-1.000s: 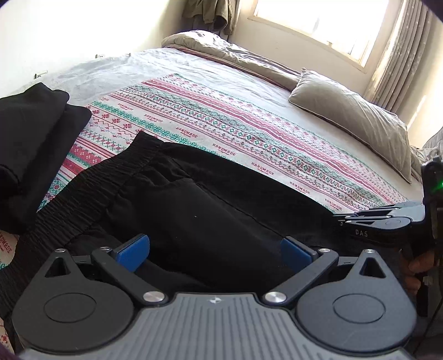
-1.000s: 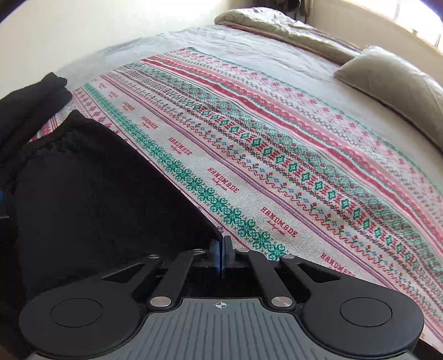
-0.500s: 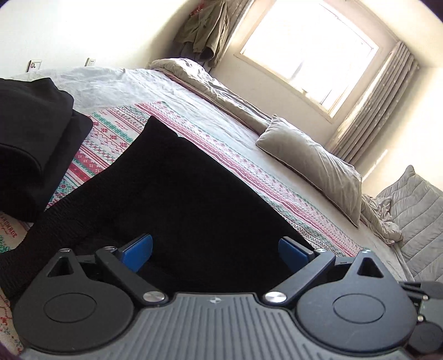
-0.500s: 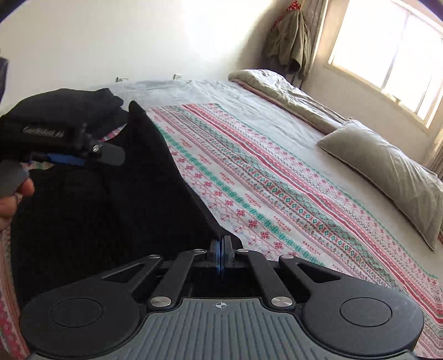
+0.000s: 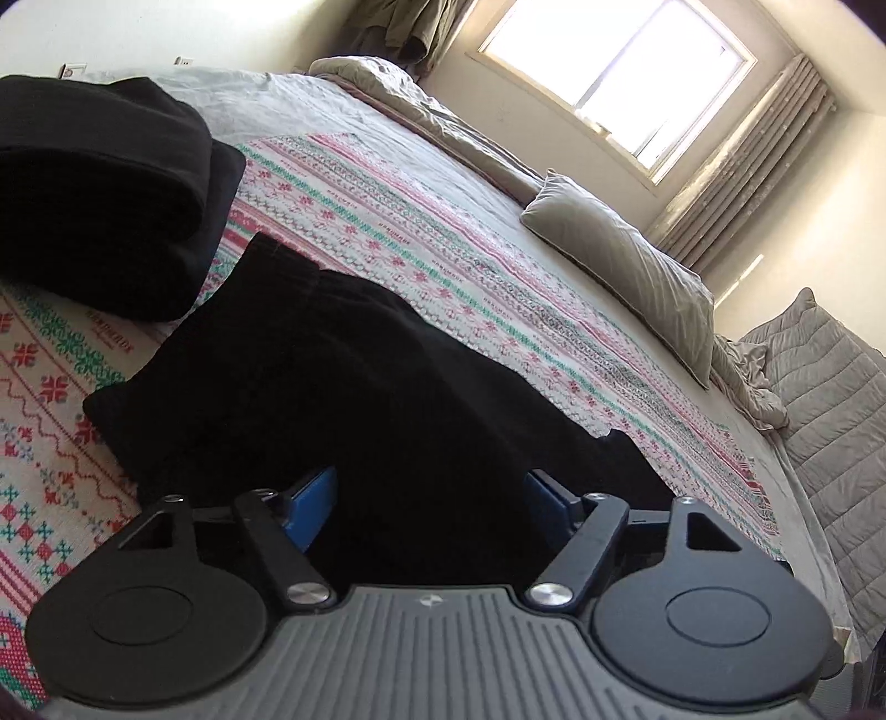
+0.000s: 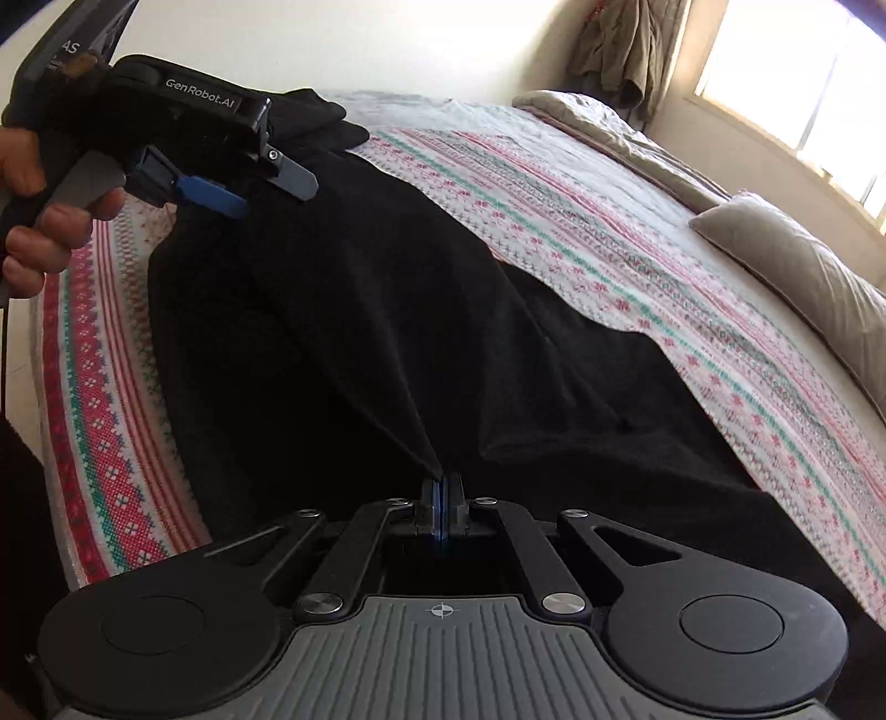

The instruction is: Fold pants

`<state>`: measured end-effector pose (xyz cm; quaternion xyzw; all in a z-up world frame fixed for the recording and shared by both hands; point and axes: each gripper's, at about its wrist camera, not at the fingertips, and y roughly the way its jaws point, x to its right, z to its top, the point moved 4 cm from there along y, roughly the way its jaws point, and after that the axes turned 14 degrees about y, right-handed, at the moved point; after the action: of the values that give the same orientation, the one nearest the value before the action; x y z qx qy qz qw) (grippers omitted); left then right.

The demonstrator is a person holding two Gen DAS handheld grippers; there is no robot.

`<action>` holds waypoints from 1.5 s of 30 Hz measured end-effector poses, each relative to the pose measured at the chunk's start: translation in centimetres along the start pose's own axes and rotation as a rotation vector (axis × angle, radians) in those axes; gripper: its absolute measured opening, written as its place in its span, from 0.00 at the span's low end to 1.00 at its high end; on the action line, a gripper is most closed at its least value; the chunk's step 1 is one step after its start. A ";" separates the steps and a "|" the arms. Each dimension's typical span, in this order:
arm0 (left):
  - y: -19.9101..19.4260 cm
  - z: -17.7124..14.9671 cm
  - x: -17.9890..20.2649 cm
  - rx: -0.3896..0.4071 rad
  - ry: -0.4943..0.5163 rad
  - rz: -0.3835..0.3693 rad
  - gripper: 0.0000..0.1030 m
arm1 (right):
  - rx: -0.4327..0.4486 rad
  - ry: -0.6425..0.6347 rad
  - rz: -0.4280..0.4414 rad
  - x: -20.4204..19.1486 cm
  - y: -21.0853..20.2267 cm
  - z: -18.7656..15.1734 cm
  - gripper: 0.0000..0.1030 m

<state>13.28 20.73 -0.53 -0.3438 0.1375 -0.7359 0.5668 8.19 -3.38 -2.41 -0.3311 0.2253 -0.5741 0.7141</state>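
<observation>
- A folded stack of dark clothes (image 5: 105, 183) sits on the bed's patterned blanket (image 5: 443, 266), just beyond the waistband end of the pants and to its left in the left wrist view.
- A grey pillow (image 5: 626, 266) lies well apart on the far side of the bed, under a bright window (image 5: 614, 66); a quilted grey cover (image 5: 830, 399) lies past it at the bed's edge.
- A garment (image 6: 626, 50) hangs on the wall beside the window.
- The black pants (image 6: 387, 332) lie spread on the blanket near the bed's front edge, long axis running along that edge from the waistband by the stack to the right gripper.
- One fold of the fabric rises in a taut ridge to the right gripper (image 6: 441, 498), whose fingers are pressed fully together on that pinched cloth.
- The left gripper (image 5: 429, 498) hovers low over the waistband end, tilted down; its blue fingers (image 5: 313, 498) stand wide but are closing, with black cloth lying between them and not pressed.
- In the right wrist view a hand (image 6: 39, 194) grips the left gripper's handle at the upper left.
</observation>
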 end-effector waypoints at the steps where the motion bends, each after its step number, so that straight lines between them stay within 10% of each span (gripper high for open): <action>1: -0.2 -0.2 -0.4 -0.007 -0.013 0.008 0.85 | -0.003 0.023 0.010 0.1 0.2 -0.5 0.01; 13: -1.6 -1.8 -4.4 0.061 -0.180 0.091 0.59 | 0.027 0.373 0.090 6.9 -4.7 -1.0 0.43; 24: 0.7 -2.8 -3.6 0.087 -0.342 0.039 0.45 | 0.018 0.901 -0.070 20.4 -6.9 -9.0 0.43; 35: 0.9 -1.5 -3.3 0.139 -0.352 0.113 0.19 | 0.243 1.301 0.024 28.2 -6.3 -12.4 0.27; 38: 0.0 -1.1 -3.3 0.148 -0.327 0.104 0.17 | 0.268 1.316 -0.032 29.1 -6.0 -12.3 0.04; 45: -3.3 0.0 -3.3 0.186 -0.243 0.099 0.17 | 0.295 1.158 -0.127 25.9 -11.9 -10.4 0.01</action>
<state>11.25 24.89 0.30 -0.3693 0.0161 -0.6695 0.6443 -0.94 -32.13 0.75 0.1253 0.4756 -0.7278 0.4779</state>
